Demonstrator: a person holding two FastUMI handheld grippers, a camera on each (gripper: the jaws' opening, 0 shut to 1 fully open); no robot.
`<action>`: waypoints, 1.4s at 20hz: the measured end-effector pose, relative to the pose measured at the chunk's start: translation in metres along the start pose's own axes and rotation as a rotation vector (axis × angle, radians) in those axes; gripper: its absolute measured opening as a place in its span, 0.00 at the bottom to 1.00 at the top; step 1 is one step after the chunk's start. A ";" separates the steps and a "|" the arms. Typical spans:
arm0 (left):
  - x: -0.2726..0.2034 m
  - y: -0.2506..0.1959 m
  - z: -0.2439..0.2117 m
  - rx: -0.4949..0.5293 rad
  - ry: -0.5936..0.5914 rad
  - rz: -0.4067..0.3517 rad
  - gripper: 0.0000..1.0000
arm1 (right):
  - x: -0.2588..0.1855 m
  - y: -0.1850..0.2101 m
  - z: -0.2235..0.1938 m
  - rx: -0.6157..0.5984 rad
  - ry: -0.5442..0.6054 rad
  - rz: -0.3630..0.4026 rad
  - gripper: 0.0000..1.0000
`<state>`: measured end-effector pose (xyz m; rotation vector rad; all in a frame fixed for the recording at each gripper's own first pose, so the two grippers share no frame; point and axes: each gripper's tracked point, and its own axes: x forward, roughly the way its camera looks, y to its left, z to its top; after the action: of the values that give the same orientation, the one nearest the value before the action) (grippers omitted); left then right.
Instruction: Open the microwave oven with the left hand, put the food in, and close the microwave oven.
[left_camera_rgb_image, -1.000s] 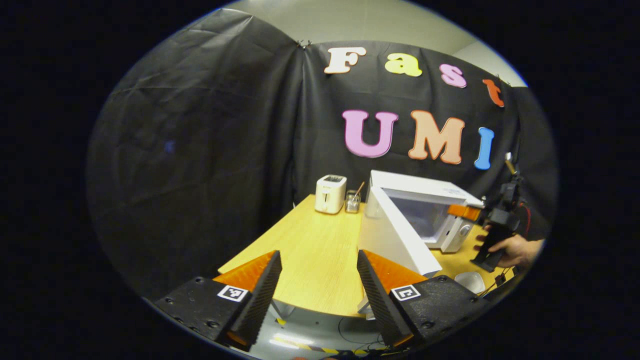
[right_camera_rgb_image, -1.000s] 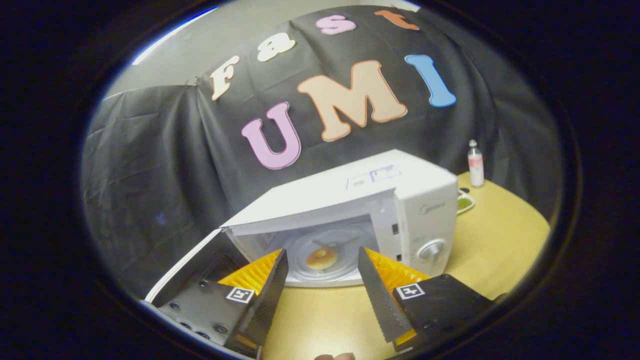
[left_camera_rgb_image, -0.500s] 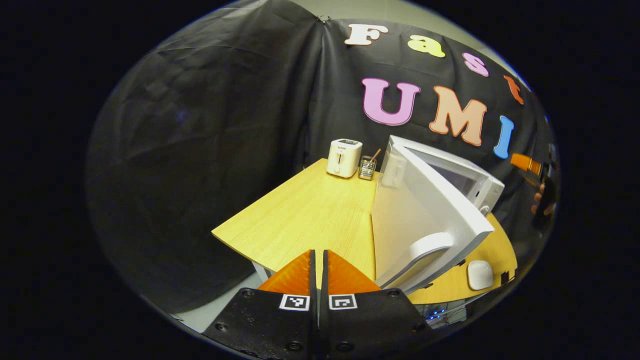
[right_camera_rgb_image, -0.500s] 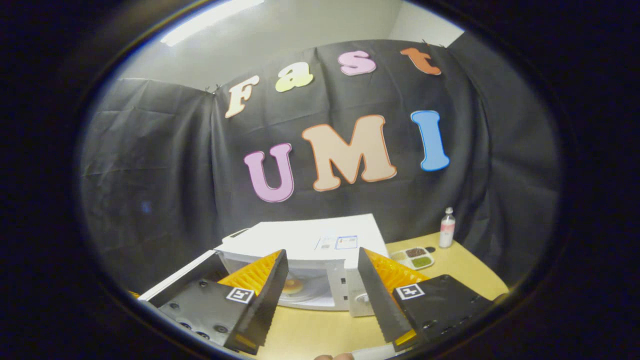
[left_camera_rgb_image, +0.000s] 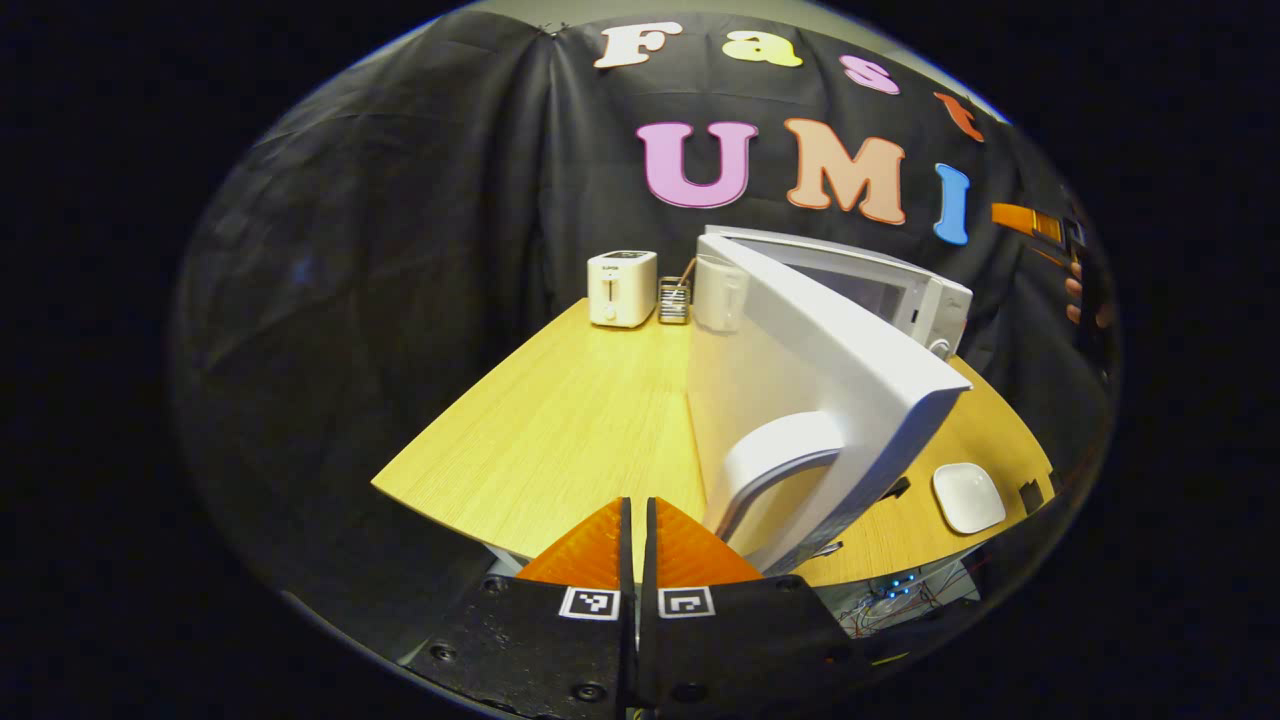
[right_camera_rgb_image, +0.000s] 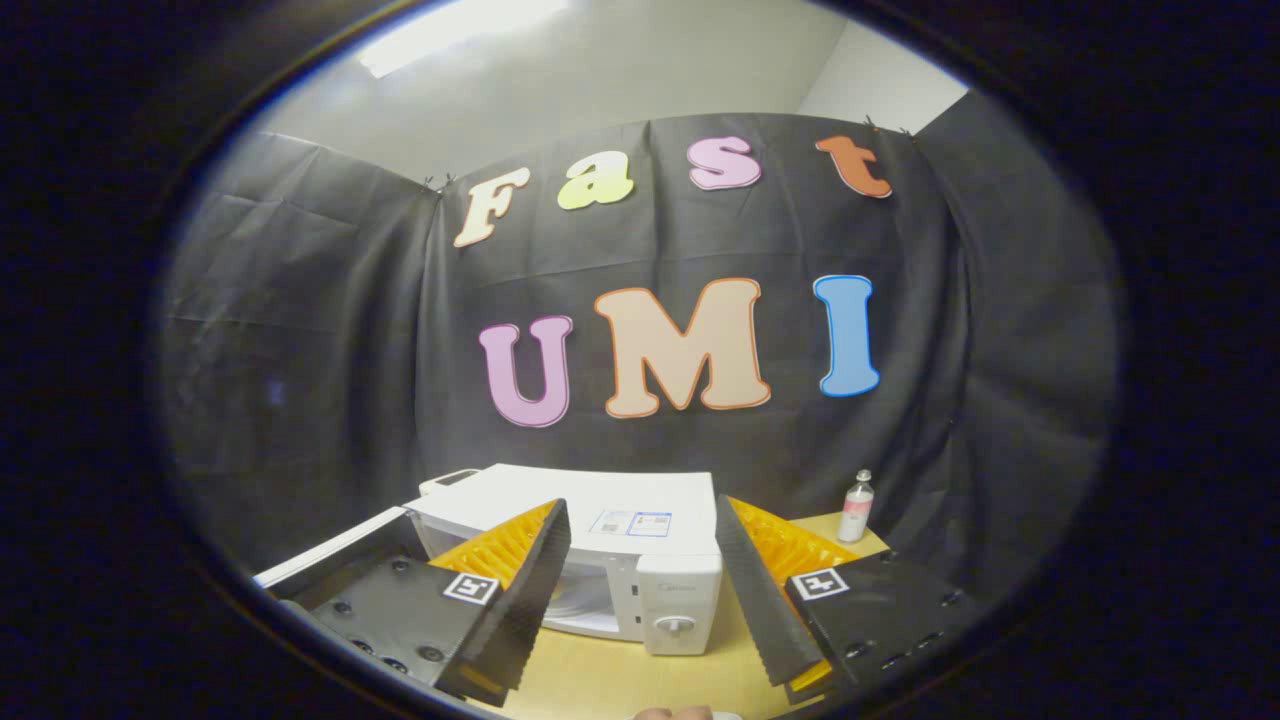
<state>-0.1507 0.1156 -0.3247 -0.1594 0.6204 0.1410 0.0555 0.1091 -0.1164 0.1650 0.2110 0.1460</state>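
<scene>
While I look along the left gripper (left_camera_rgb_image: 637, 530), I log its fingers pressed together with nothing between them, hanging off the near edge of the table (left_camera_rgb_image: 560, 440).

Left gripper view:
- Microwave oven (left_camera_rgb_image: 880, 285): white, toward the table's right side; writing on it too small to read.
- Door (left_camera_rgb_image: 800, 400): swung open toward me, its handle (left_camera_rgb_image: 775, 460) just beyond my fingertips, apart from them. It blocks my sight of the cavity.
- Toaster (left_camera_rgb_image: 621, 288), a small holder (left_camera_rgb_image: 674, 300) and a white jug (left_camera_rgb_image: 716, 295): in a row at the far edge.
- White dish (left_camera_rgb_image: 968, 497): near the right front corner.
- The other gripper (left_camera_rgb_image: 1040, 225), held by a hand (left_camera_rgb_image: 1085, 300), high at the right.

Right gripper view:
- Right gripper (right_camera_rgb_image: 640, 590): fingers spread wide, holding nothing, raised before the oven.
- Oven: a label (right_camera_rgb_image: 630, 522) on top and a brand mark on the control panel (right_camera_rgb_image: 680, 600), neither of which I can read.
- Bottle (right_camera_rgb_image: 854, 508): at the far right edge.
</scene>
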 end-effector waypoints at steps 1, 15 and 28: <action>0.001 -0.003 0.001 0.016 -0.006 -0.002 0.00 | -0.001 -0.003 0.003 0.004 -0.006 -0.007 0.86; 0.037 -0.149 0.036 0.251 -0.038 -0.165 0.00 | -0.016 -0.081 0.033 -0.082 -0.034 -0.061 0.86; 0.108 -0.254 0.075 0.306 -0.040 -0.206 0.00 | -0.008 -0.171 0.040 -0.068 -0.051 -0.079 0.87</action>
<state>0.0244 -0.1093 -0.3015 0.0755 0.5750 -0.1499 0.0778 -0.0651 -0.1067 0.0929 0.1610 0.0701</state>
